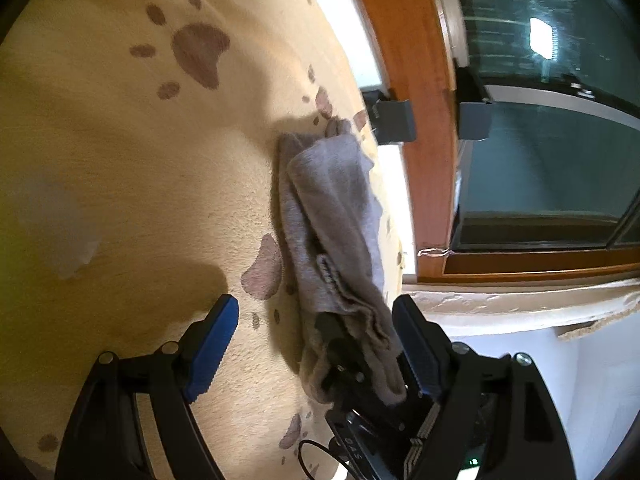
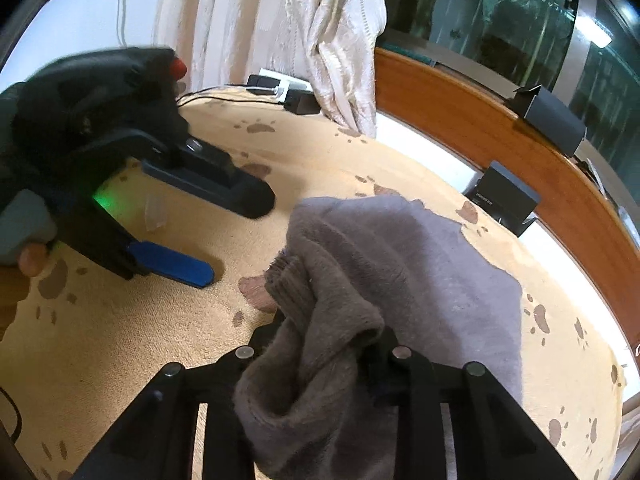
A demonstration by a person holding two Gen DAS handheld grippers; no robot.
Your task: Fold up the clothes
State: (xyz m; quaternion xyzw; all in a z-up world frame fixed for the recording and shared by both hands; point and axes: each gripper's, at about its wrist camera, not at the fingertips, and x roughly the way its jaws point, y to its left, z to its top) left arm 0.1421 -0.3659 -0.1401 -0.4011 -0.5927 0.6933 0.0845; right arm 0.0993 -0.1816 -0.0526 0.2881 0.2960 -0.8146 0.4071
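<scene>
While my left gripper (image 2: 224, 240) hangs with its blue-padded jaws spread wide and empty over the paw-print blanket (image 1: 140, 200), my right gripper (image 2: 320, 340) is clamped on one end of the grey garment (image 2: 400, 264). That garment lies bunched lengthwise near the blanket's edge, beside the wooden frame (image 1: 420, 100) and two dark boxes (image 2: 504, 200).

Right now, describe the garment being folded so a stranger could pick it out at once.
Start at the cream blanket printed with brown paw marks that covers the surface beside the wooden frame. On it lies one grey fleecy garment, bunched where the right gripper clamps it. It is the only plain grey cloth there, with a ribbed cuff.
</scene>
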